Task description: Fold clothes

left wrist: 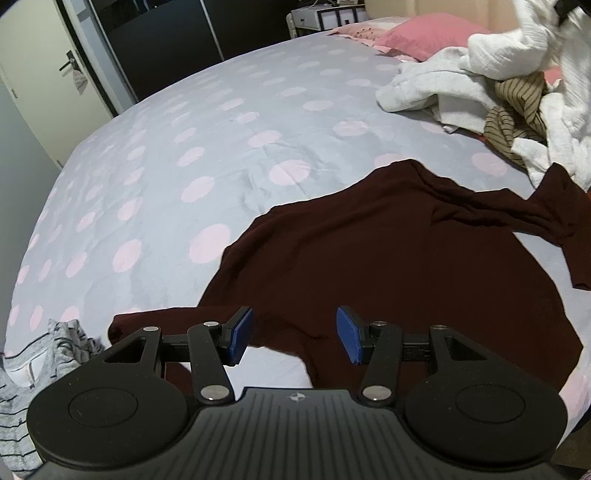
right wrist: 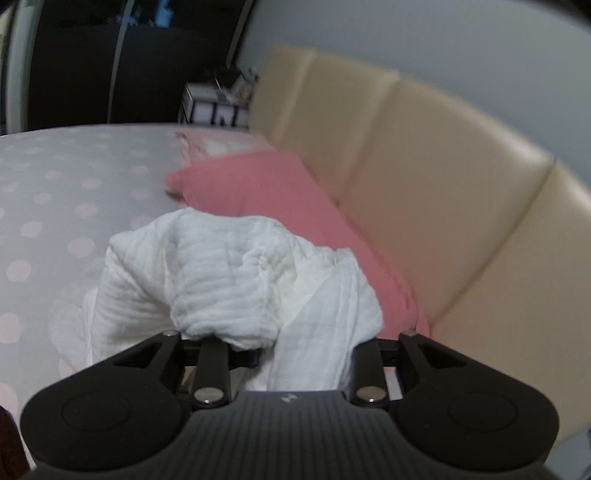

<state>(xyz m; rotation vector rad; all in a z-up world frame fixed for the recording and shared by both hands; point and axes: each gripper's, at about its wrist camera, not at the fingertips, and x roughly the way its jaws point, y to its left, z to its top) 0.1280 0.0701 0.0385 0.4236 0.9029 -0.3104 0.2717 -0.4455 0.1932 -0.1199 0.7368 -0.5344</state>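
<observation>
Left gripper point(left wrist: 294, 334) hovers low over the bed point(left wrist: 166, 166), jaws apart, blue pads point(left wrist: 349, 334) clear, nothing between them. Below it lies the maroon top point(left wrist: 369, 266), spread mostly flat on the dotted grey cover, one sleeve trailing off to the right. The near hem is rumpled, with a strip of cover showing under my fingers.

Right gripper point(right wrist: 291, 350) is clamped on the white garment point(right wrist: 229, 277). The crinkled cloth bunches over and between the fingers and hides the pads, so I judge the grip from how it hangs: lifted clear of the cover and draped down both sides of the gripper. In the left view the same white cloth point(left wrist: 517, 44) rises out of the top right corner, blurred.

The pile point(left wrist: 461, 96) sits on the bed at the far right, near the pink pillow point(left wrist: 424, 33): a pale grey piece, a tan striped piece point(left wrist: 517, 110) and more white folds, all tangled. The maroon sleeve reaches just beside the pile's near edge.

A grey striped garment point(left wrist: 37, 369) lies at the near left corner of the bed, well apart from the maroon top.

Cream padded headboard point(right wrist: 424, 184) behind the pillow. The right view is soft with blur.
</observation>
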